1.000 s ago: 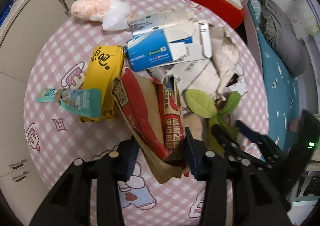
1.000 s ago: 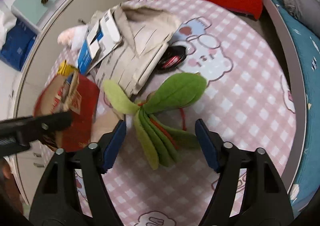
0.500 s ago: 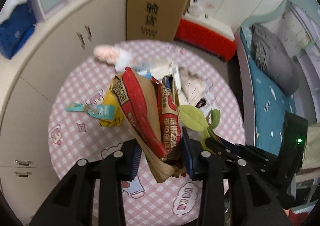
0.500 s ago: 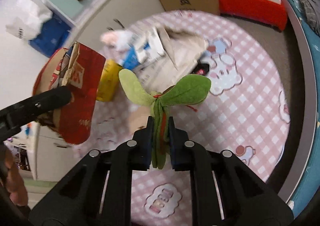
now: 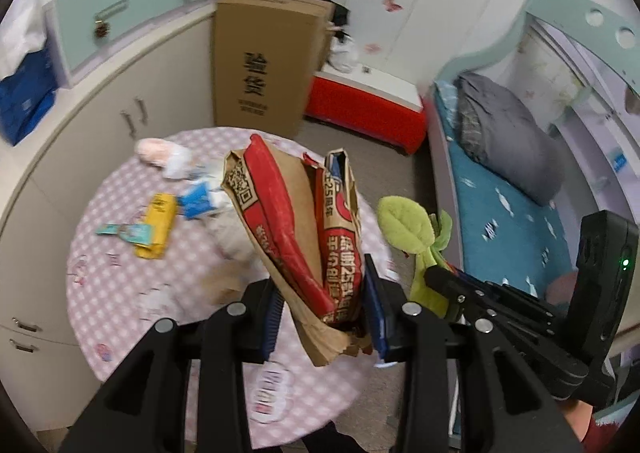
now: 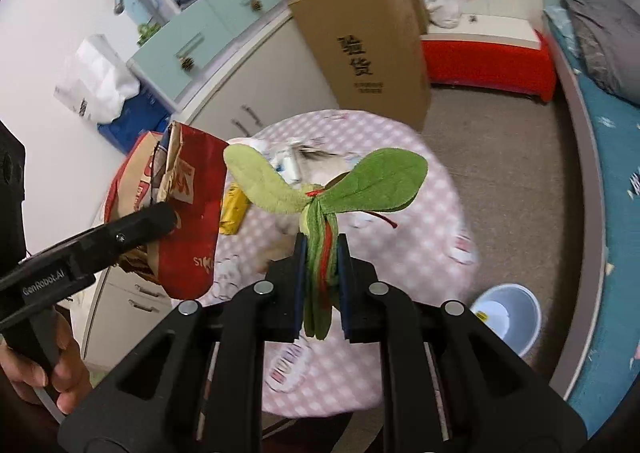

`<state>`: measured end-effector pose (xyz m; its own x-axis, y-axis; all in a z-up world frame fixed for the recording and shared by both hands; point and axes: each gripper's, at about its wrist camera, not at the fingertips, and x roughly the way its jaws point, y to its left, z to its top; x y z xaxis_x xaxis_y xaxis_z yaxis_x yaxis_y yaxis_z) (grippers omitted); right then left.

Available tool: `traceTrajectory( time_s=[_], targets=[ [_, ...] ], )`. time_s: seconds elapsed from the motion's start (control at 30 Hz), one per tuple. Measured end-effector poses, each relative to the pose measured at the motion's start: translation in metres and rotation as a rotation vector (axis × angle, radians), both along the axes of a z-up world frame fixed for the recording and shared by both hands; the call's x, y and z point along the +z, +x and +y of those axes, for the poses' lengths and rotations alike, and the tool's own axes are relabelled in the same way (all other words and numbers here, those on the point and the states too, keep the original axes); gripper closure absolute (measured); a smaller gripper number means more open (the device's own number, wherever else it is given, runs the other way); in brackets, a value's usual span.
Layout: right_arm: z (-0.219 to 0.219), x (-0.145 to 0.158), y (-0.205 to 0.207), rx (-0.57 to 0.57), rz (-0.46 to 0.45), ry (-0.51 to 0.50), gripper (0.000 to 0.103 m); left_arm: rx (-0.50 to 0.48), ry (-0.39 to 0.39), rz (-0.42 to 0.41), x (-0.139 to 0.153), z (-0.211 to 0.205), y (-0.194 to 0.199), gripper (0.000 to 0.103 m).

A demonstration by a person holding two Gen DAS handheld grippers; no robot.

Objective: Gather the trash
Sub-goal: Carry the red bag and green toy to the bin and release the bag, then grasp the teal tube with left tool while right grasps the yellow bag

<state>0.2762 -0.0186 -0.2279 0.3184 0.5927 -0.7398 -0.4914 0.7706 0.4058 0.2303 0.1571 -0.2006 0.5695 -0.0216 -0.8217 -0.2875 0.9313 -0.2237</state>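
left gripper (image 5: pixel 326 313) pinches paper bag (image 5: pixel 304 237); contents unclear

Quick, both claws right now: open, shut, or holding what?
Left claw: shut on the red and brown paper bag, lifted off the table.
Right claw: shut on the green plush leaf sprout, by its stem.

- The left gripper (image 5: pixel 324 319), clamped on the crumpled red-and-brown paper bag (image 5: pixel 304 237), has carried it up off the round table with the pink checked cloth (image 5: pixel 120 293); a second ago the bag lay among the litter.
- The right gripper (image 6: pixel 322 277) stood open around the green plush leaf sprig (image 6: pixel 320 193) a second ago; its jaws have just been closing and now pinch the stem, lifted clear of the table.
- Both views now take in much more of the room, with the table lying farther below.
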Motion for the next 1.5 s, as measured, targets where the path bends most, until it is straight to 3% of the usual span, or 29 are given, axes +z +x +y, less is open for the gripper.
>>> traceTrajectory(
  time_s=[0.23,0.57,0.67,0.7,0.8,1.0,1.17,1.5],
  targets=[
    [-0.091,-0.010,0.006,-0.117,0.005,-0.026,0.089,-0.121,-0.027,0.053,-0.025,-0.083,0.031,0.068],
    [-0.197,-0.033,0.016,-0.293,0.040,-0.046,0.089,-0.301,-0.055,0.190,-0.086,-0.188,0.081,0.066],
    [-0.220,-0.040,0.016,-0.338,0.052,-0.044,0.089,-0.347,-0.065,0.232,-0.101,-0.211,0.095,0.060],
    [-0.228,-0.042,0.016,-0.355,0.054,-0.045,0.089,-0.362,-0.080,0.247,-0.105,-0.217,0.099,0.053],
    [-0.245,-0.049,0.018,-0.391,0.067,-0.047,0.089,-0.380,-0.100,0.276,-0.116,-0.231,0.111,0.032],
    [-0.259,-0.060,0.018,-0.415,0.100,-0.048,0.089,-0.361,-0.082,0.290,-0.123,-0.242,0.123,0.029],
    [-0.255,-0.066,0.016,-0.405,0.119,-0.042,0.089,-0.358,-0.005,0.278,-0.117,-0.248,0.125,0.027],
    [-0.252,-0.076,0.021,-0.388,0.134,-0.048,0.087,-0.323,0.016,0.274,-0.113,-0.232,0.121,0.025]
  ],
)
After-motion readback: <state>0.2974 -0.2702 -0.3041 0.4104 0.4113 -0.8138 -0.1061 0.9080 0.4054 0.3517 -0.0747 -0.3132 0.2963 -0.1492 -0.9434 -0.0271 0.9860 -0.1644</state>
